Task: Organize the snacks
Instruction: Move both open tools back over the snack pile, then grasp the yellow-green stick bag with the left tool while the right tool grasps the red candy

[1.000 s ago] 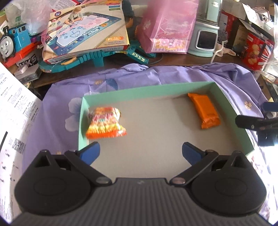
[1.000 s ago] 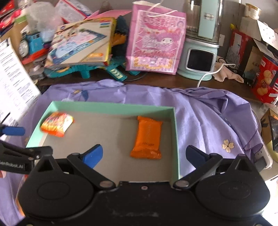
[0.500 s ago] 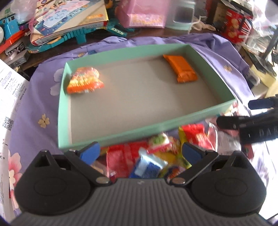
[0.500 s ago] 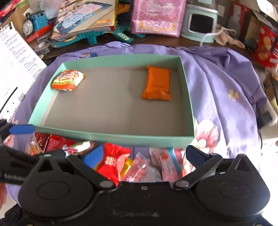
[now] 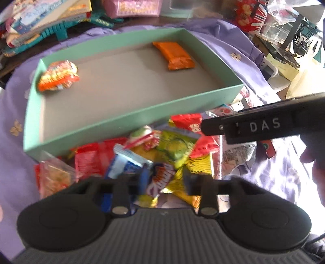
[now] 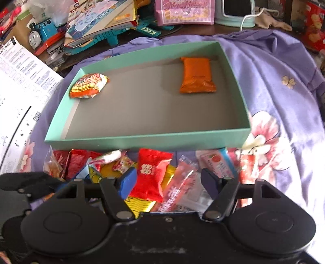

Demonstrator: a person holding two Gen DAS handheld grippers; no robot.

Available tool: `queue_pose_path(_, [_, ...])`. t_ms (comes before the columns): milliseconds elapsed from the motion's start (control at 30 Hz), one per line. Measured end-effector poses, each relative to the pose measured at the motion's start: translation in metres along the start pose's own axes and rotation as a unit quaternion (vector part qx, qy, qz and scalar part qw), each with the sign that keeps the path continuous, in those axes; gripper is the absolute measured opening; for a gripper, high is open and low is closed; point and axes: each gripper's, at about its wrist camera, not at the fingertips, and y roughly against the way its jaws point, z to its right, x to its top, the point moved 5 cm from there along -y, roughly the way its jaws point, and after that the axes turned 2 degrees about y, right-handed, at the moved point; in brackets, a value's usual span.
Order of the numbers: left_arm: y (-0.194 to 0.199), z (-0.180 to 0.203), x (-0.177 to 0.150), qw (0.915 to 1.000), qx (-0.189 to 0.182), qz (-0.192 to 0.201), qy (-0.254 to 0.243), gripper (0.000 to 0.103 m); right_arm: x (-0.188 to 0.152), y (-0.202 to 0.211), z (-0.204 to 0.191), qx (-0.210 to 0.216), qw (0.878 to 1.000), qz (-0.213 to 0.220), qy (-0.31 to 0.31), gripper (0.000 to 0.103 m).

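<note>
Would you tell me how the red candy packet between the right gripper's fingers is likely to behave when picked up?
The red candy packet looks puffy and crinkled, so it will probably squash and flex. Its glossy wrapper may slip. Being small, it is likely light, though neighbouring wrappers overlapping it might drag along.

"DAS" in white capitals on the black bar of the right gripper [image 5: 264, 126], seen from the left wrist. White double-happiness character printed on the red candy wrapper [image 6: 149, 172] in the snack heap. Pink gift bag [image 6: 183, 12] behind the box carries script that looks like "My Melody", blurred; the white printed sheet [image 6: 22, 71] at left has dense text and small QR-like codes, too small to read.
</note>
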Motion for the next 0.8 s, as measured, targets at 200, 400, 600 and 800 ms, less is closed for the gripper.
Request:
queue_pose_path(200, [-0.003,-0.019,0.006,0.9994,-0.001,0.006,0.034,0.018,0.001,-0.014,-0.005,0.007,1.000,-0.012,0.005,0.040])
queue_pose_path(400, [-0.006,-0.032,0.002,0.9986,-0.013,-0.003,0.052,0.019,0.006,-0.030,-0.015,0.015,1.000,-0.016,-0.001,0.041])
queue_pose_path(600, [-0.006,-0.025,-0.006,0.9987,-0.014,-0.010,0.048,0.028,0.002,-0.034,-0.022,-0.003,1.000,-0.012,0.013,0.048])
queue_pose_path(800, [-0.011,-0.032,-0.016,0.9972,-0.008,-0.011,0.073,0.048,-0.003,-0.036,-0.027,-0.016,0.999,-0.006,0.040,0.039])
